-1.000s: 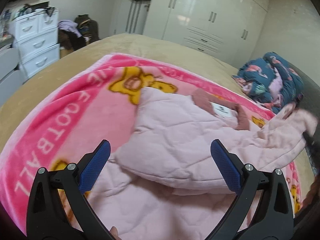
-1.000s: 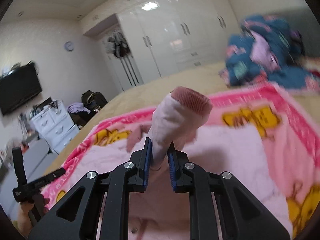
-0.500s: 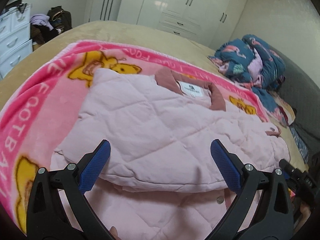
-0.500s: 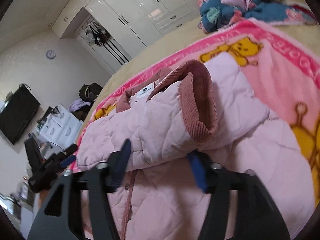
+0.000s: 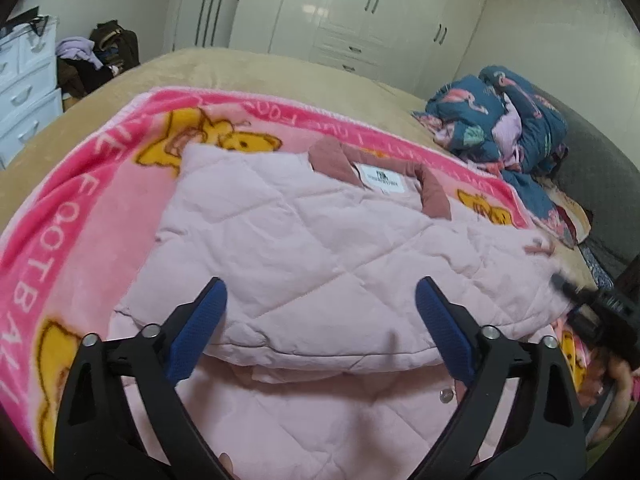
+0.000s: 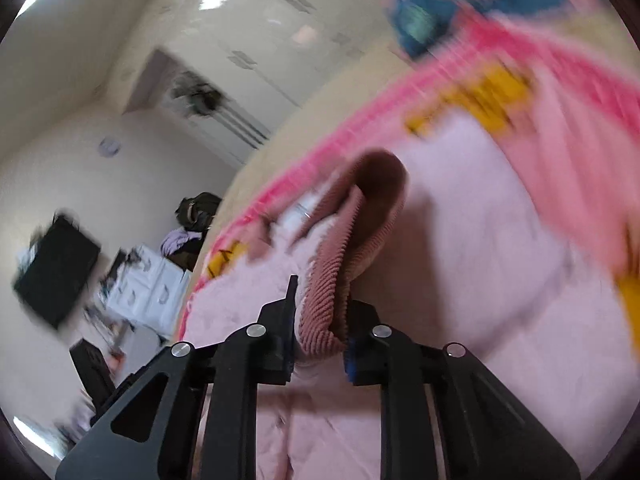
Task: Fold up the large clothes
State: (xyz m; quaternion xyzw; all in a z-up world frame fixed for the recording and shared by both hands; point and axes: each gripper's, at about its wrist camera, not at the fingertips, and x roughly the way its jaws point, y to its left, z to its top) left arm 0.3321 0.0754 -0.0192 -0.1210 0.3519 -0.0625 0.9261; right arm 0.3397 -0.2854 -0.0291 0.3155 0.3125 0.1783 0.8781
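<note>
A pale pink quilted jacket point(image 5: 320, 248) with a dusty rose collar lies on a pink cartoon blanket point(image 5: 80, 184) on the bed, one side folded over its middle. My left gripper point(image 5: 320, 312) hangs open and empty just above the folded edge. My right gripper point(image 6: 320, 320) is shut on the ribbed rose sleeve cuff point(image 6: 340, 264), which stands up between the jaws; that view is motion-blurred. The right gripper also shows in the left wrist view point(image 5: 592, 312) at the jacket's right edge.
A bundle of dark blue flamingo bedding point(image 5: 504, 120) lies at the bed's far right. White wardrobes point(image 5: 360, 8) line the back wall. White drawers point(image 5: 24, 88) and a clothes pile point(image 5: 92, 60) stand left of the bed.
My right gripper opened half a second ago, and has closed on the sleeve cuff again and is moving fast. The sleeve now lies across the jacket. My left gripper stayed open.
</note>
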